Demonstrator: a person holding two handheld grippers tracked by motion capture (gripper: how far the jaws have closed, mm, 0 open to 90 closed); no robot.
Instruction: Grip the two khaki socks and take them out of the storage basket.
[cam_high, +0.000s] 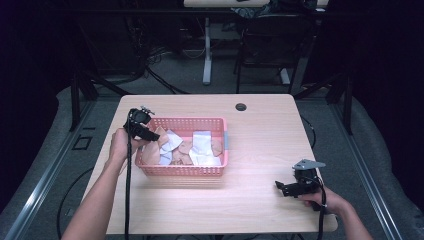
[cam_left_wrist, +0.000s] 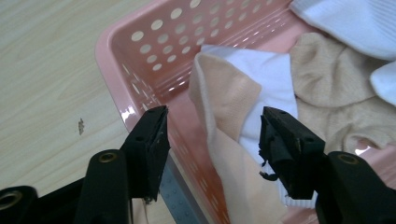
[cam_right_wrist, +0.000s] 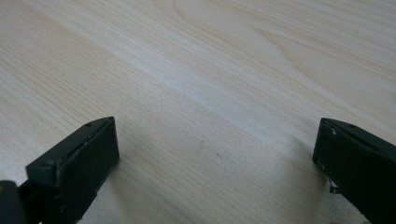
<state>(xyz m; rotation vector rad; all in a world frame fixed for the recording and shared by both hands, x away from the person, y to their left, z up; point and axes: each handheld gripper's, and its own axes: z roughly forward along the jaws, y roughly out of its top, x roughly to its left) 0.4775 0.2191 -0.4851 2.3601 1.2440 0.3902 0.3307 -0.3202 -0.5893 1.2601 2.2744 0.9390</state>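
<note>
- Right now the left gripper (cam_high: 150, 134) sits at the upper-left corner of the pink basket (cam_high: 182, 171), left of centre in the high view.
- In the left gripper view its jaws stand wide apart, one on each side of a beige sock (cam_left_wrist: 229, 107) that drapes over the basket's near wall (cam_left_wrist: 154, 60); nothing is clamped yet.
- That sock lies against a white sock (cam_left_wrist: 275, 79) just behind it, so the two touch; more beige fabric (cam_left_wrist: 336, 88) fills the right of that view.
- In the high view the basket holds a mix of white and beige socks, a loose pile (cam_high: 192, 147); an exact count can't be made.
- The right gripper (cam_high: 282, 187) is at lower right of the high view, well apart from the basket, low over bare wooden table (cam_high: 260, 130).
- The right gripper view shows its jaws spread wide over plain wood grain (cam_right_wrist: 210, 93), holding nothing.
- Step in hand, as I judge it: lining up a grasp on the beige sock at the basket's corner, closing not yet done.
- Next move likely calls for shutting the left jaws on the beige sock alone, without pinching the white one or the basket wall, then lifting it clear of the rim.
- Risk: the left-hand jaw sits outside the wall, so it may catch plastic.
</note>
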